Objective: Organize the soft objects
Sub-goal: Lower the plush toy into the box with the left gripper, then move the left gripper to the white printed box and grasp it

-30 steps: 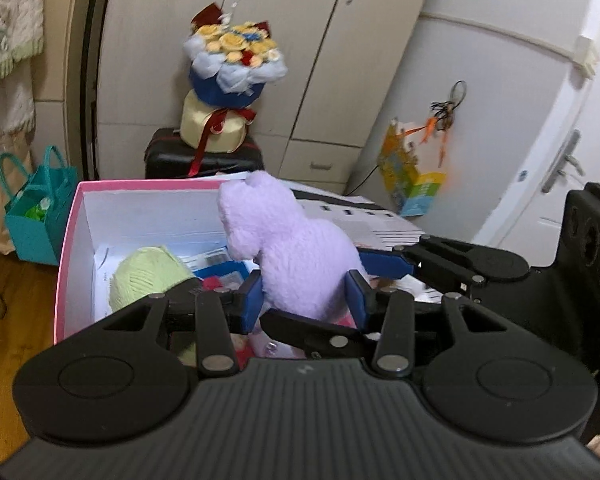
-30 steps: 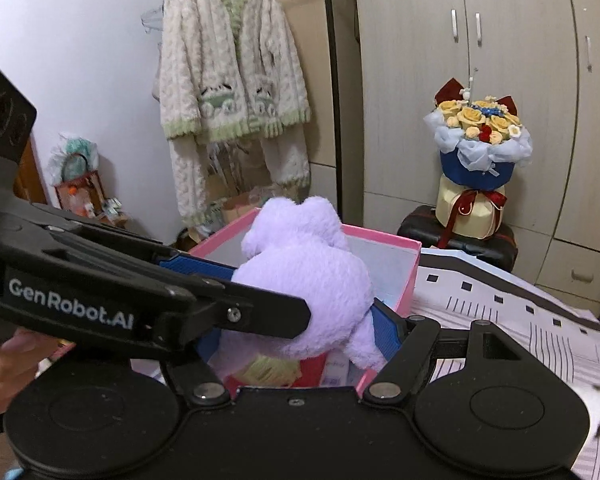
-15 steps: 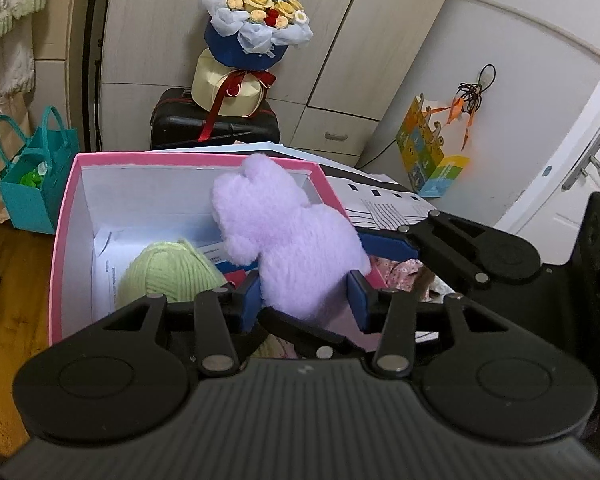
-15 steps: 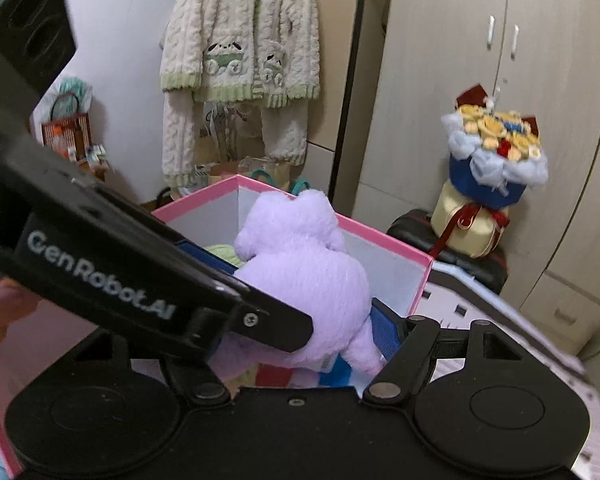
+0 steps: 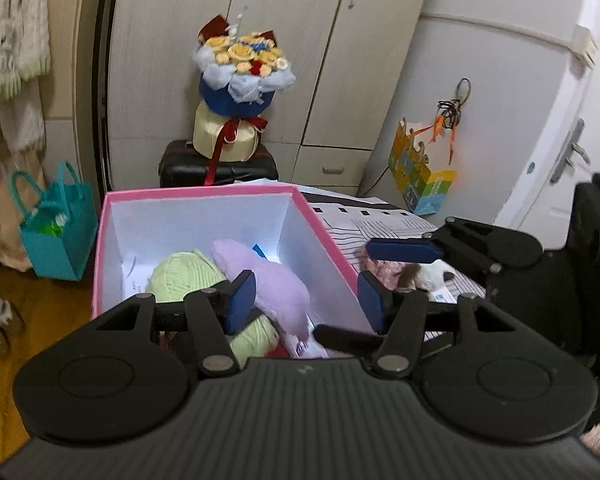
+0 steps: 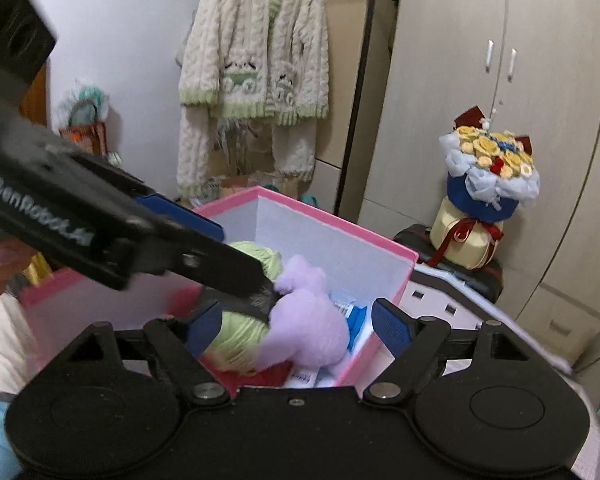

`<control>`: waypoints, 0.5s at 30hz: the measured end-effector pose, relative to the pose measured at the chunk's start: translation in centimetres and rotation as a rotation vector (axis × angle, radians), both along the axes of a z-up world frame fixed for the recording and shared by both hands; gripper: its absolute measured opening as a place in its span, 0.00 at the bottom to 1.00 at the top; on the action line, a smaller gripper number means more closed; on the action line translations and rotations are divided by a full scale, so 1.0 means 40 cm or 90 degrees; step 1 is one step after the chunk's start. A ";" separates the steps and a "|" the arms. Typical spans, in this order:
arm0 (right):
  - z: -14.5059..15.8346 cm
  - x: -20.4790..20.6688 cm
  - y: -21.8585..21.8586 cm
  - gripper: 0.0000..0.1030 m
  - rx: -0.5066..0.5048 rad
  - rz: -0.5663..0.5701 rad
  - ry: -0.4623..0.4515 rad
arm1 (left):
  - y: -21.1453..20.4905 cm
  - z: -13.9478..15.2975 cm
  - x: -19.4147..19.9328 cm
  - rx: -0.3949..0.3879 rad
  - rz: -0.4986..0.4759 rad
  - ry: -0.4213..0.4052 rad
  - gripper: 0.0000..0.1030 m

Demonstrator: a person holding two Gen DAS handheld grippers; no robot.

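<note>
Fuzzy lilac plush toy [image 5: 276, 284] slumped just below both grippers [image 5: 306, 294] [image 6: 296, 326], jaws just opened wide, inside smooth pink box [image 5: 324, 232] against ribbed green yarn ball [image 5: 180, 272].

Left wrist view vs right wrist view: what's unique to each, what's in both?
Left wrist only: a teal tote bag on the wooden floor, a colourful paper hanging on the white door, a small white-and-brown plush on the striped bedcover.

Right wrist only: a cream cable-knit cardigan hanging full length, plus the left gripper crossing the frame.

Both: the pink cardboard box holding a lilac plush toy and a green yarn ball, and the flower bouquet on a black case.
</note>
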State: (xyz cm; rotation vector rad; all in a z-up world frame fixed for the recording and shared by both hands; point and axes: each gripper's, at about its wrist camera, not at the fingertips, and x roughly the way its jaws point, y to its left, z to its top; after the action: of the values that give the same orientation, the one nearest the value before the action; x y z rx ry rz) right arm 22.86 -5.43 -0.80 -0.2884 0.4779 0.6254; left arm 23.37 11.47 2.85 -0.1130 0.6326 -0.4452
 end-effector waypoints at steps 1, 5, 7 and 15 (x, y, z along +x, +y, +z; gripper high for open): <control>0.008 -0.011 -0.015 0.83 0.011 0.003 0.007 | -0.003 0.010 -0.013 0.004 -0.005 -0.001 0.54; 0.037 -0.069 -0.065 0.83 0.034 0.010 0.025 | -0.025 0.046 -0.079 0.038 -0.017 -0.015 0.54; 0.054 -0.095 -0.088 0.83 0.045 0.011 0.029 | -0.036 0.062 -0.110 0.052 -0.023 -0.021 0.54; 0.104 -0.216 -0.199 0.83 0.071 -0.009 0.016 | -0.073 0.100 -0.227 0.061 -0.060 -0.027 0.55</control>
State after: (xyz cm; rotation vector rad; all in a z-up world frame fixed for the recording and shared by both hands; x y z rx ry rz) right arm 14.22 -13.39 3.36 -0.1718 0.4671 0.6402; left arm 14.29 8.55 6.87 0.0169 0.6174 -0.5066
